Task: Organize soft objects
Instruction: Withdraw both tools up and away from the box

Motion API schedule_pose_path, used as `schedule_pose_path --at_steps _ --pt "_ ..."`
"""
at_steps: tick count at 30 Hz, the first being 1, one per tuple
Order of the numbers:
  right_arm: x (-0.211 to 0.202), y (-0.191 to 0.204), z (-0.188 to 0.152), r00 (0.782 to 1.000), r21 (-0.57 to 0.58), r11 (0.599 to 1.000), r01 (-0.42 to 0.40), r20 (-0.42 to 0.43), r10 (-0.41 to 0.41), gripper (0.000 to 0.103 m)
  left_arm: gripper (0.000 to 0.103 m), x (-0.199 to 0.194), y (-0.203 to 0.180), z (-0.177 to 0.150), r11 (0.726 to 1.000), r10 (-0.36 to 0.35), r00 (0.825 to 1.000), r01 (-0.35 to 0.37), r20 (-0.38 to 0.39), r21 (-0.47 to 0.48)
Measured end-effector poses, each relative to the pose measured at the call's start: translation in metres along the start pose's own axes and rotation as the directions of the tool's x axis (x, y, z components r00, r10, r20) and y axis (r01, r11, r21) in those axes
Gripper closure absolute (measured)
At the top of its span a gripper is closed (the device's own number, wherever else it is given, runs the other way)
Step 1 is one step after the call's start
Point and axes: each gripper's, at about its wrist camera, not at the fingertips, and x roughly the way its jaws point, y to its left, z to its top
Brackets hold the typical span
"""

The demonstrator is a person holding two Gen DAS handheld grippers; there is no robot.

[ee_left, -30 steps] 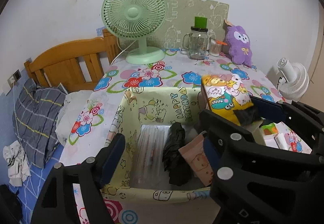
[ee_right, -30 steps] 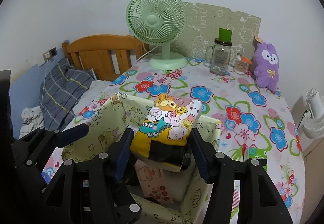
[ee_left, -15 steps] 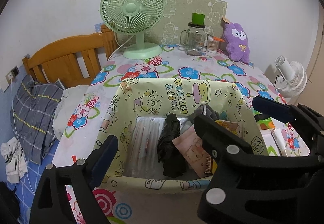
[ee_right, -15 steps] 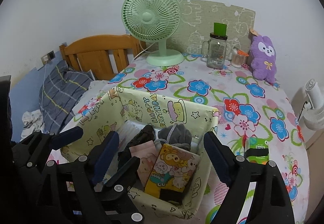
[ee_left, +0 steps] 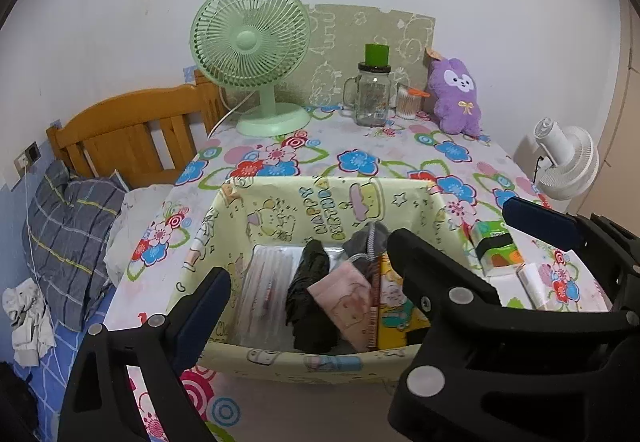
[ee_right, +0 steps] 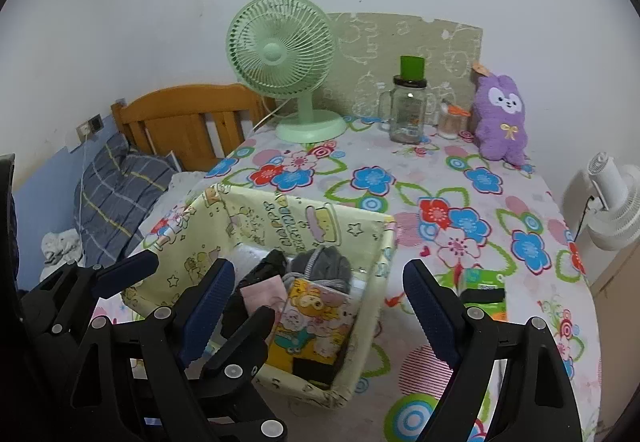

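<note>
A pale yellow cartoon-print fabric basket sits on the floral tablecloth. Inside it lie a yellow cartoon pouch, a pink pouch, a black folded item, a grey rolled cloth and a clear plastic packet. My left gripper is open and empty over the basket's near side. My right gripper is open and empty, its fingers either side of the yellow pouch, apart from it. A purple plush bunny stands at the back right.
A green desk fan, a glass jar mug with a green lid and a small cotton-swab jar stand at the back. Green tissue packs lie right of the basket. A wooden bed headboard is left; a white fan is right.
My right gripper held the yellow pouch above the basket, then opened and let it go into the basket's right side. Both grippers have since drawn back a little.
</note>
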Motion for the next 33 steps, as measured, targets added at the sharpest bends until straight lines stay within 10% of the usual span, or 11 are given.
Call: schedule_pose_path --at_steps 33 --pt "-0.062 -0.067 -0.002 0.993 0.087 0.994 0.072 0.084 -0.079 0.014 0.007 -0.029 -0.075 0.014 0.995 -0.076 0.995 0.073 0.058 0.061"
